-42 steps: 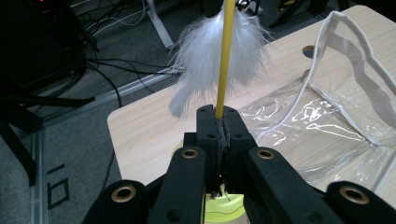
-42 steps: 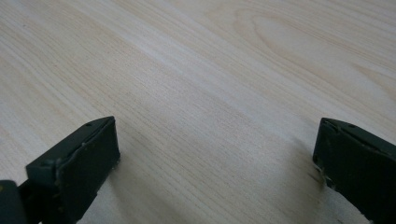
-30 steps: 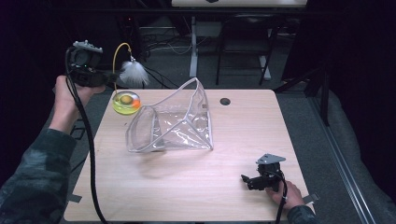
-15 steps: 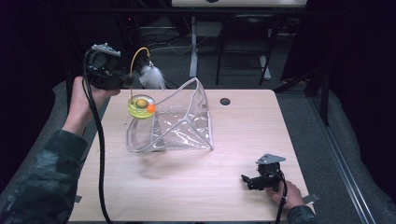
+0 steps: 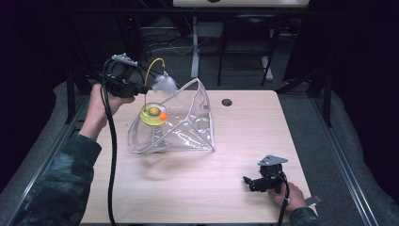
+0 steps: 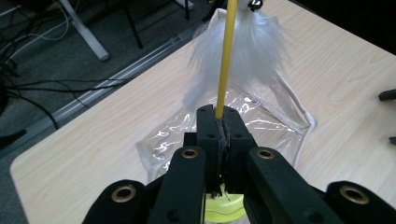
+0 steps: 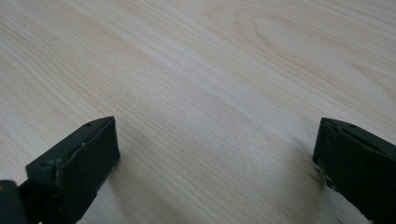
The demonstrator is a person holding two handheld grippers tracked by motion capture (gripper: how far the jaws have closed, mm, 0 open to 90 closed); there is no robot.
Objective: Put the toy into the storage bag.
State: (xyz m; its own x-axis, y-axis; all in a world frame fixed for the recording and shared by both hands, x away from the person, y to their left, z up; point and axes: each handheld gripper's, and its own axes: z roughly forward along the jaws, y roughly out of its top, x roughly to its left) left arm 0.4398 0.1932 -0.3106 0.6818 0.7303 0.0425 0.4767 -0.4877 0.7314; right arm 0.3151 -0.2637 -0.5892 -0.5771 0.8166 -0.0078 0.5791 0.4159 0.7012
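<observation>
We take the clear plastic pouch (image 5: 181, 125) as our landmark; it sits on the table (image 5: 197, 188) w/ its mouth propped open.

Left tongs (image 5: 141, 88) hang in the air just beyond the pouch's left end, held by the left hand (image 5: 101, 106). In the left gripper view the left tongs (image 6: 219, 126) are pinched tight on a thin yellow wand (image 6: 225, 56), the wand running up from btw the two pads. At the wand's far tip there's a white feather tuft (image 6: 243, 42), which in the high view sits over the pouch's back-left rim (image 5: 164, 84). The wand arcs up and over there (image 5: 153, 68). Below the left tongs a yellow-green disc w/ an orange ball (image 5: 154, 114) hangs at the pouch's left opening; we can't tell if it touches the plastic. In the left gripper view the pouch (image 6: 224, 121) lies under the feather, flat on the wood.

Right tongs (image 5: 254, 182) rest on the table well apart from the pouch, toward its near-right side, w/ the right hand (image 5: 287, 195) behind them. In the right gripper view they stand wide, nothing btw them but bare table (image 7: 210, 93).
</observation>
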